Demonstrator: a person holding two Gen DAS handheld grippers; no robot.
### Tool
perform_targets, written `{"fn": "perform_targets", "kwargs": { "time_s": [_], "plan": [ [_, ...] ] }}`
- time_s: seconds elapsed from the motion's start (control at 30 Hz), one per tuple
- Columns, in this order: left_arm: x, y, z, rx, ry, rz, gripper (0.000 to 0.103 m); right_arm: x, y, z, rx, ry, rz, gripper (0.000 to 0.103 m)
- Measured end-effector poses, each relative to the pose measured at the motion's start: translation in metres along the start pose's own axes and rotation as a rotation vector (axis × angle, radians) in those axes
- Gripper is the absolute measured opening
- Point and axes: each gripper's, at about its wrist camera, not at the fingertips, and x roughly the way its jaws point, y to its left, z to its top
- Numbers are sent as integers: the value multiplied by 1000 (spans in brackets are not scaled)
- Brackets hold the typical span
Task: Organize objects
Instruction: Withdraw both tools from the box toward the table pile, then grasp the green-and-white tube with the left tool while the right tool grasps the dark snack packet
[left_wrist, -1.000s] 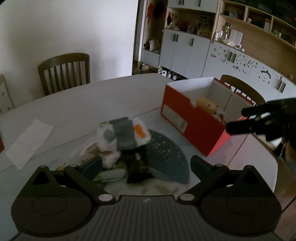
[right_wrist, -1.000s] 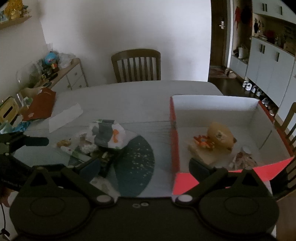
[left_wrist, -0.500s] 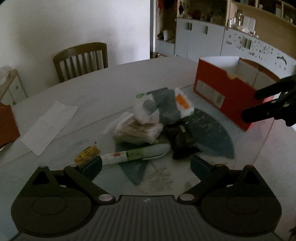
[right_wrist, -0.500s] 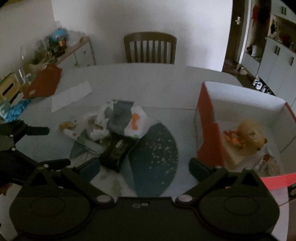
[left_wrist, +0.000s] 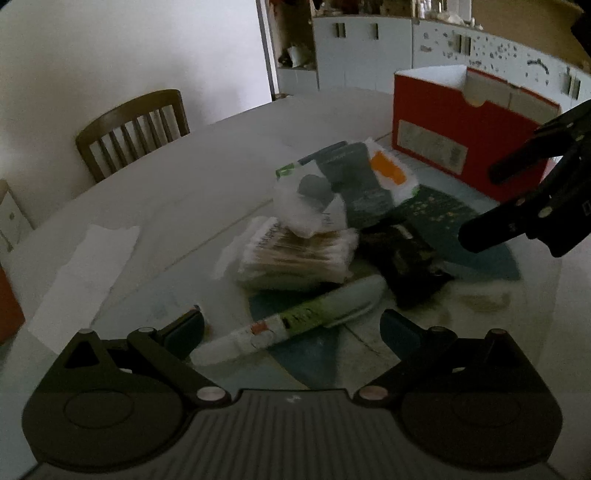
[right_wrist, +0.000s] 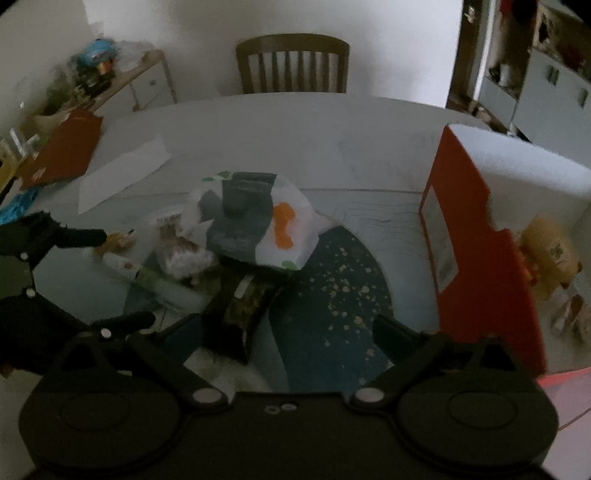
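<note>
While angled down over pile, both grippers gape.

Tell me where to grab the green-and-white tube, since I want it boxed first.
Grip the tube across its middle, from above with the left tongs, which already straddle it wide open. It lies flat and slanted on the table; its far end sits close under the cotton swab pack, so the near half is freer.

My view: pale round table carrying a dark teal speckled mat, red open box, white paper sheet, red-brown folder, plus a clutter pile: tube, cotton-swab pack, black packet.
</note>
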Motion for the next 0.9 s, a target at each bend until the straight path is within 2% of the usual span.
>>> {"fn": "perform_targets", "kwargs": {
  "time_s": [0.1, 0.23, 0.4, 0.5, 0.6, 0.67, 0.73, 0.9],
  "plan": [
    [11, 6, 2, -1, 19, -17, 102, 8, 2, 5, 25, -4, -10, 97],
    [20, 10, 3, 12, 30, -34, 101, 22, 7, 9, 26, 16, -23, 92],
    [25, 11, 6, 47, 38, -62, 101, 34, 9, 13, 37, 46, -9, 88],
    [28, 13, 8, 52, 49, -80, 96, 41, 11, 15, 37, 63, -3, 87],
    [28, 13, 9, 50, 45, -89, 96, 47, 12, 16, 47, 79, 1, 85],
    [29, 13, 9, 38, 49, -108, 91, 50, 13, 17, 53, 84, 4, 84],
    [31, 13, 8, 31, 61, -124, 72, 52, 13, 18, 53, 87, 3, 81],
    [28, 8, 8, 18, 69, -147, 54, 54, 10, 18, 67, 98, 13, 74]
  ]
}}
